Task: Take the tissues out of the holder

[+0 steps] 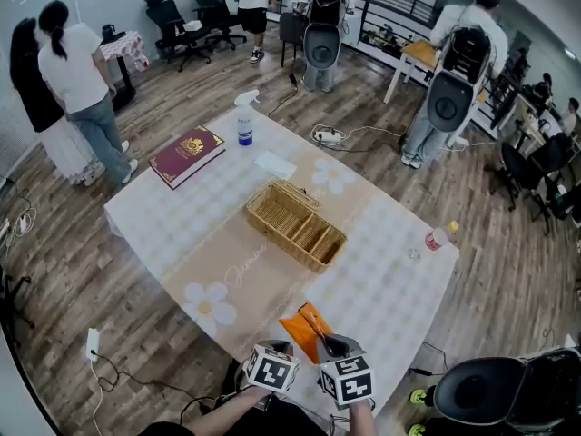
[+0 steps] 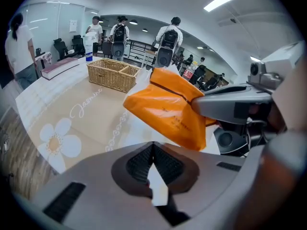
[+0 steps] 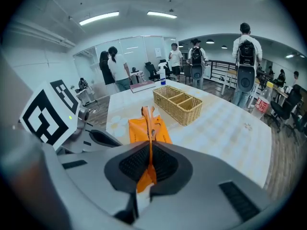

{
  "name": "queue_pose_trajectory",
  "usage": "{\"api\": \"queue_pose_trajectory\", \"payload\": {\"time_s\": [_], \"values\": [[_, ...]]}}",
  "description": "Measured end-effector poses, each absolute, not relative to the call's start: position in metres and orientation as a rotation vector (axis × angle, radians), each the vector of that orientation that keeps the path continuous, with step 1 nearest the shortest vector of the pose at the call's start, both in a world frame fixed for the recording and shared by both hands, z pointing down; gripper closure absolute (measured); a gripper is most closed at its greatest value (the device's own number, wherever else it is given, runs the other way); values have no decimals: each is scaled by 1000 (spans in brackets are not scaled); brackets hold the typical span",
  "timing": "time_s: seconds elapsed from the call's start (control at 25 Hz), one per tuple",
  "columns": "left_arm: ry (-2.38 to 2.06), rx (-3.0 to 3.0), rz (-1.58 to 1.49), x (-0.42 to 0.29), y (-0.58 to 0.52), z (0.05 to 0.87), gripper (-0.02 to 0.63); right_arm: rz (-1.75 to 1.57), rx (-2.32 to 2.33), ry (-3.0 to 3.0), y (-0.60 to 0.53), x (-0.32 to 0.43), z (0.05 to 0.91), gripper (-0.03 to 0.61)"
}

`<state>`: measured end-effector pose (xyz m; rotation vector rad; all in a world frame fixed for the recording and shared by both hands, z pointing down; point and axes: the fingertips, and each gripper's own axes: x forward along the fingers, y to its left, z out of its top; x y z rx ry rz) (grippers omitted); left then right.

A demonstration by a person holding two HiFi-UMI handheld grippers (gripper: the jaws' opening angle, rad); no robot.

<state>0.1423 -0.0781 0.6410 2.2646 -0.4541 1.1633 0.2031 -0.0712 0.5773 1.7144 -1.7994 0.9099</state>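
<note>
None of the tissues looks out yet, I judge: my right fingers (image 3: 128, 165) pinch the soft orange tissue holder (image 3: 144, 128), left fingers (image 2: 139, 165) pressed together.

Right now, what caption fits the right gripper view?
Right gripper shut on the orange tissue holder, wicker basket beyond.

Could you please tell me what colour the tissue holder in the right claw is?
The tissue holder is orange; it shows clearest in the right gripper view.

Orange tissue pack (image 1: 305, 331), maroon book (image 1: 186, 155)
</note>
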Motion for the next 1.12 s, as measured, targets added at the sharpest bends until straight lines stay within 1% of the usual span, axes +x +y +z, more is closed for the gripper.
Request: {"api": "queue_pose_trajectory", "payload": {"time_s": [0.64, 1.12], "values": [[-477, 2255, 1159, 105, -9, 643, 608, 959, 1686, -1815, 6, 157, 595, 563], [-298, 2334, 1196, 78, 9, 633, 607, 1035, 1859, -1671, 31, 129, 592, 563]]}}
